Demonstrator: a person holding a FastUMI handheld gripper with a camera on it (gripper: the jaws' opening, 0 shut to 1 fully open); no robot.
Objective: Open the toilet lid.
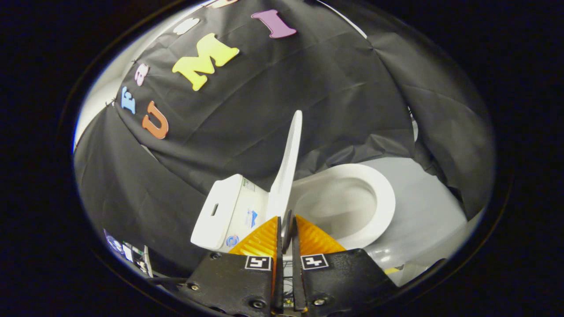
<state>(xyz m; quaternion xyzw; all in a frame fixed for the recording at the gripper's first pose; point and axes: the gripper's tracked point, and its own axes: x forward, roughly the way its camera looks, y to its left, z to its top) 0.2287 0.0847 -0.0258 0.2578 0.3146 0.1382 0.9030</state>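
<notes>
Two fingers of the gripper (286, 229) clamp the near edge of the toilet lid (288, 167), standing almost upright between tank (229, 211) and open seat (374, 193).

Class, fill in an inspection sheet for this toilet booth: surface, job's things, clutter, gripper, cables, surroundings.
Surface: pale grey floor around the toilet.
Job's things: white plastic toilet lid raised, seen edge-on; white oval toilet seat down, bowl exposed; white toilet tank behind the lid.
Clutter: small items at the tank's foot, too blurred to name.
Gripper: gripper with fingers nearly closed on the lid's lower edge; contact unclear.
Cables: nothing seen.
Surroundings: black cloth wall draped behind.
</notes>
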